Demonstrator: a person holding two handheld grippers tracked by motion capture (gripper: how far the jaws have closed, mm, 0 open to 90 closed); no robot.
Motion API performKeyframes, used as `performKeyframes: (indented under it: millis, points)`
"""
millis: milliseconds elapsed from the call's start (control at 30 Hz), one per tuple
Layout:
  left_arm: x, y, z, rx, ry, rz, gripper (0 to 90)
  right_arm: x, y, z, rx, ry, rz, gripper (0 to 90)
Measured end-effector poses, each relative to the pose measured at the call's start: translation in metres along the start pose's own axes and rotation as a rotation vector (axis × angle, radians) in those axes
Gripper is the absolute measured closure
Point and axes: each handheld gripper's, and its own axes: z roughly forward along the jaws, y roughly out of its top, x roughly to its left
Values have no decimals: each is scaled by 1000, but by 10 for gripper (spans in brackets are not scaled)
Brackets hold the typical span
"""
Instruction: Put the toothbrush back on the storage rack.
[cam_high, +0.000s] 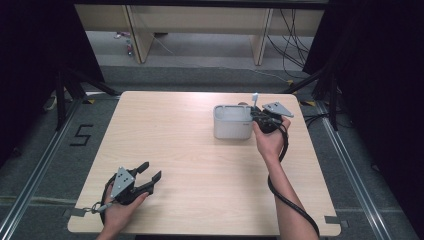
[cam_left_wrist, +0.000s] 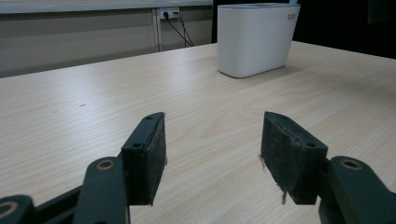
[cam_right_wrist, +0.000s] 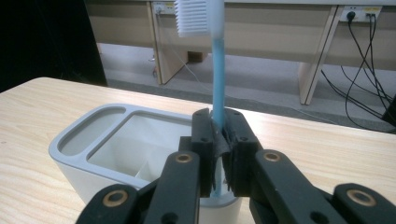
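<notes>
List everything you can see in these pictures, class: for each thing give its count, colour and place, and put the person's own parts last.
Table: one, light wood, centre of the high view.
Holder: one, white with a grey rim, compartments inside, far right part of the table.
Toothbrush: one, blue handle, white bristles, upright at the holder.
Floor marking: one, black, left of the table.
Left gripper: one, black, jaws open, near left corner.
Right gripper: one, black, shut on the toothbrush handle.

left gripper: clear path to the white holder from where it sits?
Probably yes. The left gripper rests open at the near left, and bare table lies between it and the white holder; the right gripper already works there.
</notes>
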Motion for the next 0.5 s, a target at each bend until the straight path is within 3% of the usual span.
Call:
performKeyframes:
  millis: [100,200,233,333,500]
  points:
    - [0,0,1,-10,-5,0,400,0,-1,0,5,2,2,841]
    - [0,0,1,-11,-6,2,400,-2,-2,1,3,-1,-25,840]
    - [0,0,1,-12,-6,1,400,1,-4,2,15,1,22,837]
    - [0,0,1,-11,-7,2,400,-2,-6,4,15,5,-5,836]
    - [0,0,1,-11,-7,2,400,-3,-10,5,32,-5,9,837]
